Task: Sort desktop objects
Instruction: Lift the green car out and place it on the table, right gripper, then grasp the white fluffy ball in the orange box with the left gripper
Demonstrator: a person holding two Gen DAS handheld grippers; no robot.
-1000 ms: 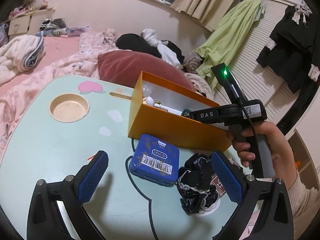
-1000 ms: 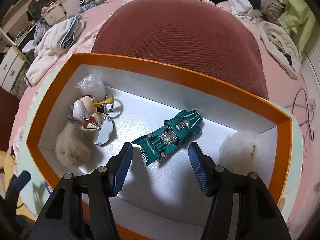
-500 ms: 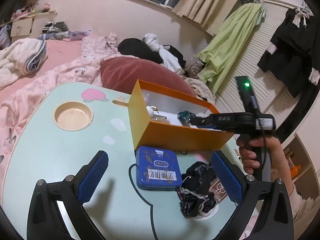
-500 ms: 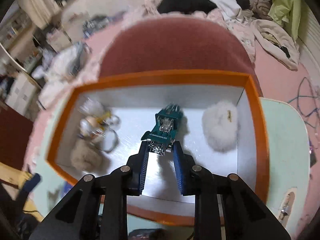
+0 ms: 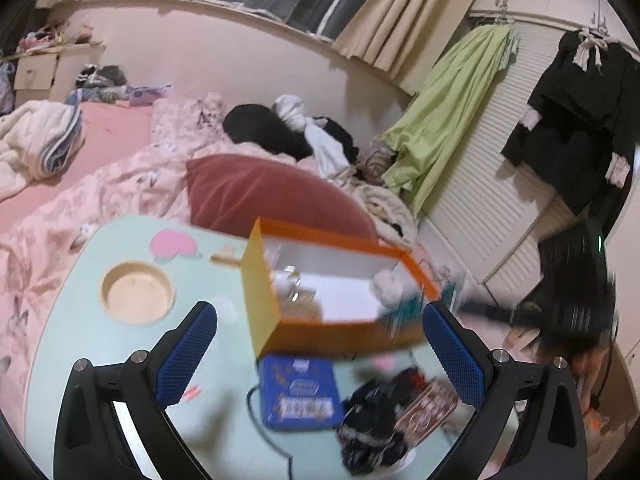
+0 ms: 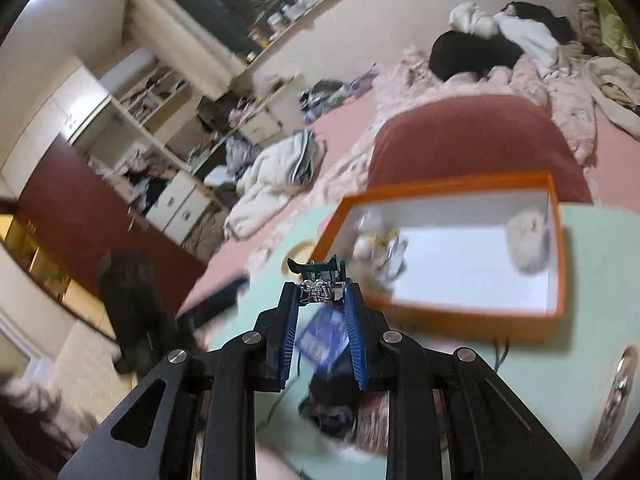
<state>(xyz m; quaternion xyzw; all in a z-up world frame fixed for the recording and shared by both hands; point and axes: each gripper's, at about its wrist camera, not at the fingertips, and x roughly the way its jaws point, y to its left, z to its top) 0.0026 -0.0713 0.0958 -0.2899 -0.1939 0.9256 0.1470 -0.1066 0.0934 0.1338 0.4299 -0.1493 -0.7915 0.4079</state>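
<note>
right claw (image 6: 322,300) clamping toy car (image 6: 320,278), orange box (image 6: 472,312) blurred

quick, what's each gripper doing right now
left gripper: open, holding nothing.
right gripper: shut on the teal toy car, lifted clear of the orange box.

red pillow (image 5: 272,196), green dress (image 5: 452,108) (hanging), bedding (image 5: 132,184)

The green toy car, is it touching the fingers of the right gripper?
Touching. In the right wrist view, the green toy car sits pinched between the blue pads of the right gripper, above the table and outside the orange box.
</note>
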